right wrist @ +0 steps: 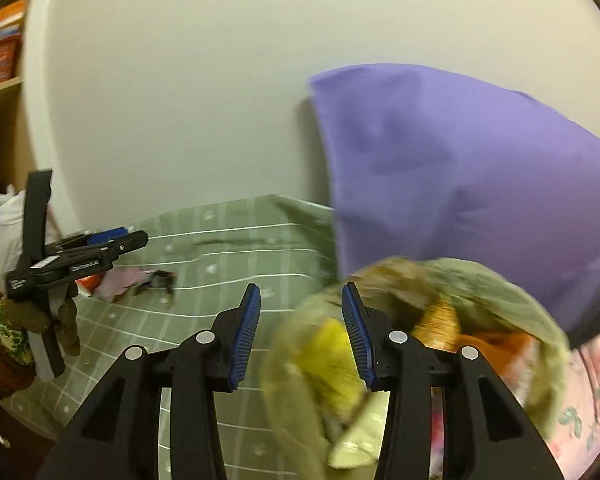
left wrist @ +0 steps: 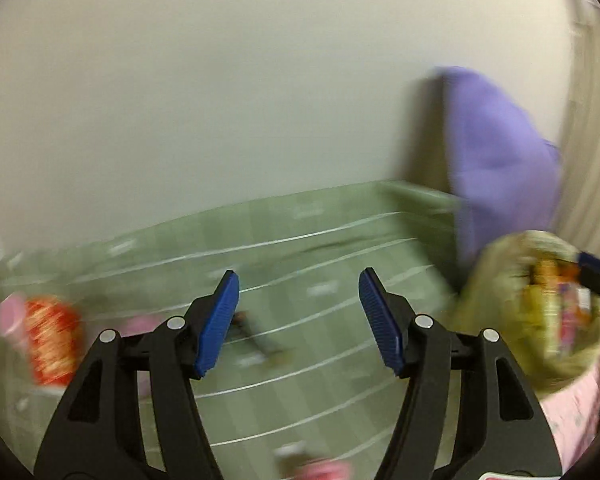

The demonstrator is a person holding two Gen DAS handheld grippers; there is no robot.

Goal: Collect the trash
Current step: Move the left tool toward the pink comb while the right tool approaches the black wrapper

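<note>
Where wall meets bed (left wrist: 308, 240): green checked sheet (right wrist: 236, 236).

Matt purple cloth pillow (right wrist: 460, 168); thin translucent plastic trash bag (right wrist: 500, 288); ribbed blue tongs pads (left wrist: 216, 324)

Soft, even indoor light; heavy motion blur and fisheye warp in both wrist views.
We see a dim greenish cast and no glare. The purple fabric pillow (right wrist: 460, 168) throws a soft shadow leftward on the pale wall (right wrist: 220, 80). The green grid-patterned sheet (left wrist: 300, 280) smears into streaks, the red-orange snack wrapper (left wrist: 50, 344) blurs beyond reading, and black vignette curves across the corners.
</note>
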